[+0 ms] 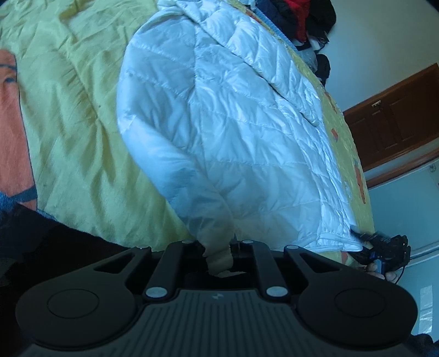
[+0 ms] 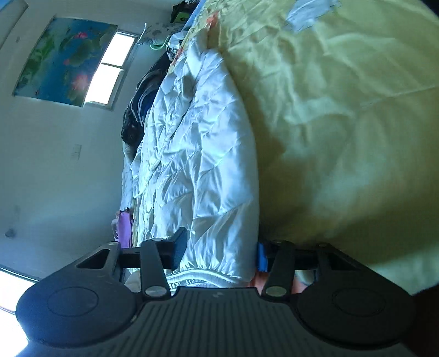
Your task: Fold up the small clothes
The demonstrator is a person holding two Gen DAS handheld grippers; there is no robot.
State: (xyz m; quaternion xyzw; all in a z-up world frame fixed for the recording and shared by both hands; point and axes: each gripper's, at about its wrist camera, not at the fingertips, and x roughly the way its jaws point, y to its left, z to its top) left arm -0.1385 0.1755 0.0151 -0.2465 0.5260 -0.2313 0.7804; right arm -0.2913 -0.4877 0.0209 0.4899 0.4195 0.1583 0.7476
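A white quilted puffer jacket (image 1: 233, 123) lies spread on the yellow bedspread (image 1: 68, 109). My left gripper (image 1: 219, 255) is shut on the beige cuff of the jacket's sleeve (image 1: 216, 247), which is drawn up from the bed. My right gripper (image 2: 219, 252) has its jaws wide apart around the jacket's elastic hem (image 2: 214, 263), with the fabric (image 2: 205, 164) between the fingers. The right gripper also shows in the left wrist view (image 1: 384, 247) at the jacket's lower corner.
A pile of dark and red clothes (image 1: 296, 19) lies at the far end of the bed. A brown wooden door (image 1: 397, 115) stands beyond the bed. A window (image 2: 109, 66) and a poster (image 2: 63, 57) are on the wall.
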